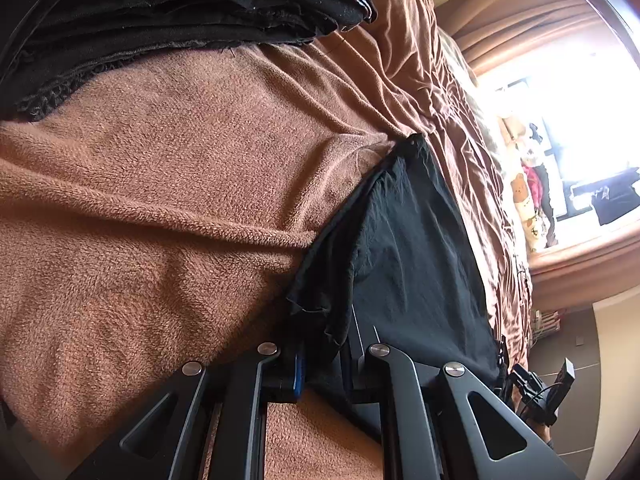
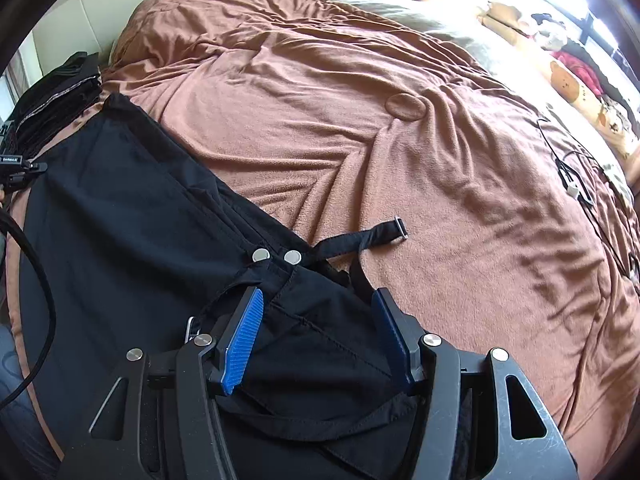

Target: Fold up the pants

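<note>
Black pants (image 2: 120, 216) lie spread on a brown fleece blanket (image 2: 360, 140), running from the near edge toward the far left. The waistband, with two metal snaps (image 2: 276, 256) and a buckled strap (image 2: 372, 236), lies under my right gripper (image 2: 318, 294). That gripper is open, its blue pads (image 2: 244, 336) standing wide apart above the cloth without pressing it. In the left wrist view, my left gripper (image 1: 326, 354) is shut on a bunched edge of the pants (image 1: 416, 248), low over the blanket (image 1: 160, 160).
A stack of folded black clothes (image 1: 180, 4) sits at the bed's far left corner (image 2: 56, 92), by the cream headboard. A thin cable and plug (image 2: 576, 184) lie on the blanket at right. Soft toys and clothes line the bright window side (image 2: 576, 80). A thick black cord (image 2: 40, 280) hangs at left.
</note>
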The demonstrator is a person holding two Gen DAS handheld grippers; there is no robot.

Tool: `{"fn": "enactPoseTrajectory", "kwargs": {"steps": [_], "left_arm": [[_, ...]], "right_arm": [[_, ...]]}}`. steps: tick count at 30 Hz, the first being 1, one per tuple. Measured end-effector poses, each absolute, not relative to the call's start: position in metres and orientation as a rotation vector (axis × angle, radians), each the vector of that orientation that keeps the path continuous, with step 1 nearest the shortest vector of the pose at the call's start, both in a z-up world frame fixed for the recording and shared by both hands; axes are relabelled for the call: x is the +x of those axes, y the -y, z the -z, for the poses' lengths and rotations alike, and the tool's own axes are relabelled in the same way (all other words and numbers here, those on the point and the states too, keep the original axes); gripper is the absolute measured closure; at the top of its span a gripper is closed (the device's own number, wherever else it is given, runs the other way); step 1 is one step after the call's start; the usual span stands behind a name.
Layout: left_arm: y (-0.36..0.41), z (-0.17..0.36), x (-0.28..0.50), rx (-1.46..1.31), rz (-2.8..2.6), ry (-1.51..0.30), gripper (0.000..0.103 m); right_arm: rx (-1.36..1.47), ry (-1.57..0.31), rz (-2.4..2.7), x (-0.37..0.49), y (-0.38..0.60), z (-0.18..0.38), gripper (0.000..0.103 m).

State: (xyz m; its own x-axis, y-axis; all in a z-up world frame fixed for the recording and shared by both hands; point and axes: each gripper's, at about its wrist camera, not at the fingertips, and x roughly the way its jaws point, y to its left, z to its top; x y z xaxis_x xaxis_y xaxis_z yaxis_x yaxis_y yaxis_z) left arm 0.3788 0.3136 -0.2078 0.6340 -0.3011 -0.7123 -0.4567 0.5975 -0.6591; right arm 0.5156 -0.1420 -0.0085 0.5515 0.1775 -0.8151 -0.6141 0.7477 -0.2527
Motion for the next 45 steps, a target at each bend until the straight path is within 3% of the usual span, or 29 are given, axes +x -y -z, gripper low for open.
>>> {"fn": "enactPoseTrajectory", "kwargs": {"steps": [5, 14, 16, 19, 37, 45], "left_arm": [[-0.314, 0.209, 0.38, -0.965, -0.107, -0.922, 0.09], [-0.315, 0.21, 0.382, -0.958, -0.108, -0.926, 0.09], [-0.315, 0.21, 0.383, -0.956, -0.111, -0.927, 0.09], [-0.314, 0.209, 0.383, -0.95, -0.117, -0.929, 0.09], [-0.316, 0.203, 0.381, -0.957, -0.109, -0.891, 0.095], [-0.321, 0.18, 0.375, -0.975, -0.039, -0.823, 0.095]], "right_arm": [[-0.627, -0.907, -0.56, 0.535, 0.127, 0.02, 0.048], [-0.702, -0.985, -0.589, 0.56, 0.118, 0.044, 0.064], [-0.702, -0.998, -0.605, 0.561, 0.116, 0.044, 0.086], [-0.758, -0.974, -0.57, 0.557, 0.11, 0.043, 0.099], [-0.718, -0.941, -0.386, 0.562, 0.1, 0.052, 0.102], [-0.529, -0.929, -0.326, 0.531, 0.113, 0.014, 0.096]]}}
